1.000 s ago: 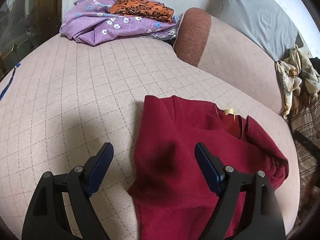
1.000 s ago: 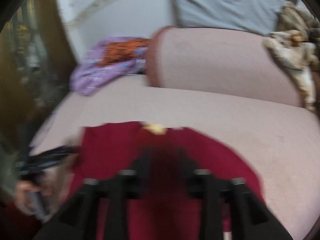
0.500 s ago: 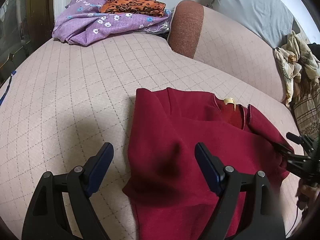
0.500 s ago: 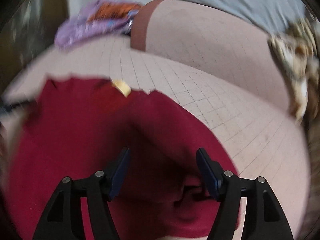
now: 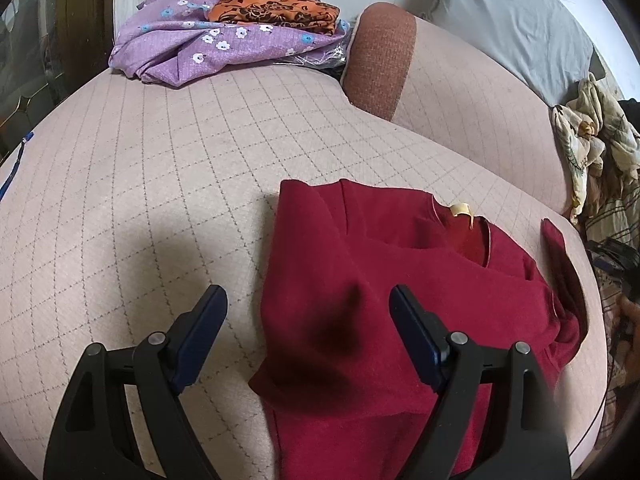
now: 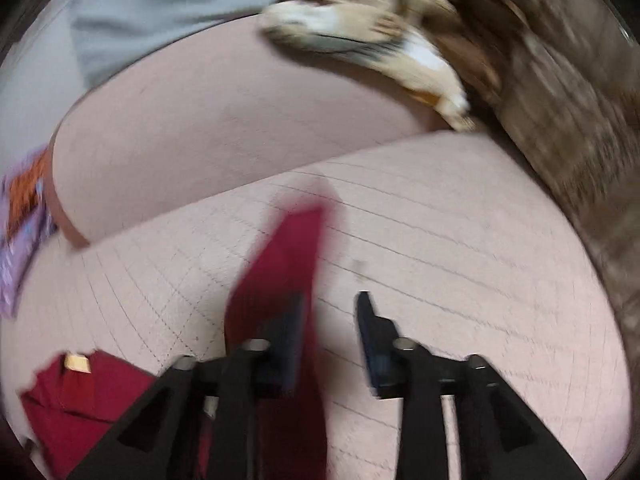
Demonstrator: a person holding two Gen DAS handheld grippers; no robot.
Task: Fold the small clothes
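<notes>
A dark red shirt (image 5: 380,288) lies on the pale quilted sofa seat (image 5: 160,184), its left side folded over the body and a tan neck label (image 5: 460,209) showing. My left gripper (image 5: 308,332) is open and empty, hovering over the shirt's lower left edge. In the blurred right wrist view, a red sleeve (image 6: 288,256) lies stretched out on the seat, with the shirt's neck part (image 6: 80,392) at lower left. My right gripper (image 6: 330,340) is open; its left finger lies over the sleeve.
A purple flowered cloth (image 5: 208,48) with an orange patterned one (image 5: 276,8) on top sits at the back left. A rust-ended bolster (image 5: 380,56) and grey pillow (image 5: 516,28) line the back. Crumpled beige cloth (image 5: 588,136) lies at the right, also seen in the right wrist view (image 6: 372,36).
My right gripper swung to the right, off the shirt body and over to the sleeve at its right side. My left gripper stayed open over the shirt's left edge.
</notes>
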